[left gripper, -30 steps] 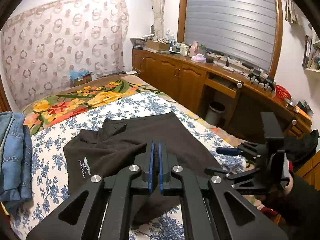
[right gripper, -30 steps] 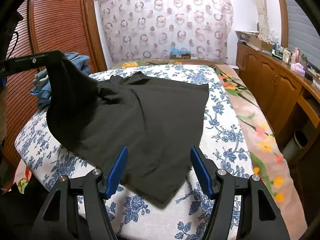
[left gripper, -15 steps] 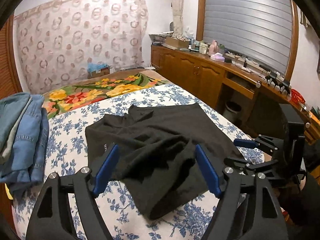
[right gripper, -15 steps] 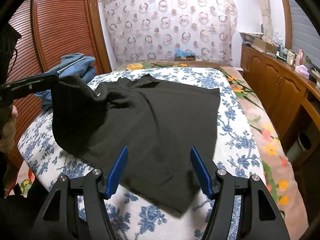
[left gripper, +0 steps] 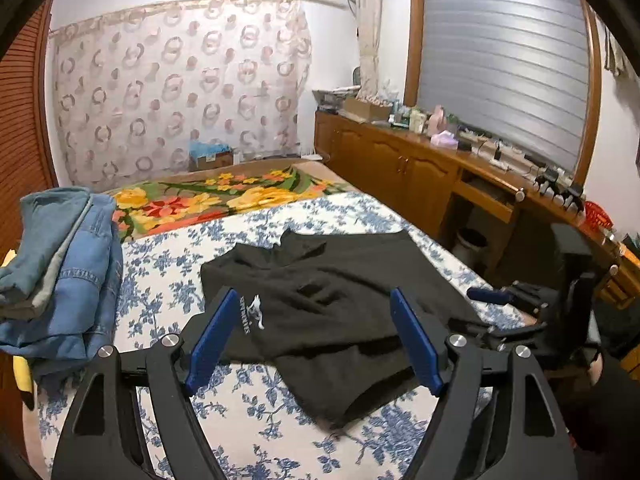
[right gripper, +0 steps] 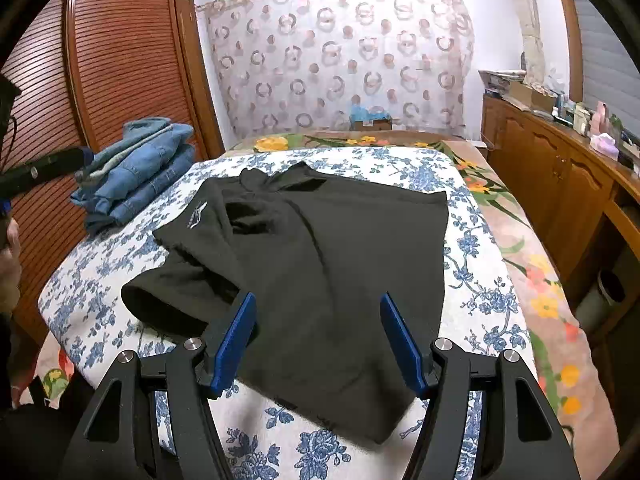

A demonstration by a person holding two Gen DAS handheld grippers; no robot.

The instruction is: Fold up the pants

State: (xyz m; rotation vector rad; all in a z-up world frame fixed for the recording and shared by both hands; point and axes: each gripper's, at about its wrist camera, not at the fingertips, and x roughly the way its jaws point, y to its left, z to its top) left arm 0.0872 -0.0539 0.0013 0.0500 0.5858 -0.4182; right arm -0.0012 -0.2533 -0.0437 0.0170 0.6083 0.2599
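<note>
Black pants (left gripper: 328, 312) lie folded over on the blue-flowered bedsheet (left gripper: 168, 264), with a small white logo (left gripper: 252, 312) facing up. In the right wrist view the pants (right gripper: 340, 248) spread across the middle of the bed, one leg end bunched at the left. My left gripper (left gripper: 316, 340) is open and empty, just above the near edge of the pants. My right gripper (right gripper: 318, 340) is open and empty over the near end of the pants. The right gripper also shows at the right edge of the left wrist view (left gripper: 520, 304).
A stack of folded blue jeans (left gripper: 60, 264) sits at the bed's left side, also in the right wrist view (right gripper: 136, 172). A flowered blanket (left gripper: 208, 200) covers the far end. A wooden cabinet (left gripper: 400, 172) and a bin (left gripper: 472, 240) stand to the right. A slatted wardrobe (right gripper: 120, 60) stands to the left.
My left gripper opened and let go of the pants leg it held up. The cloth dropped onto the rest of the pants, and the left gripper drew back. The right gripper stayed open.
</note>
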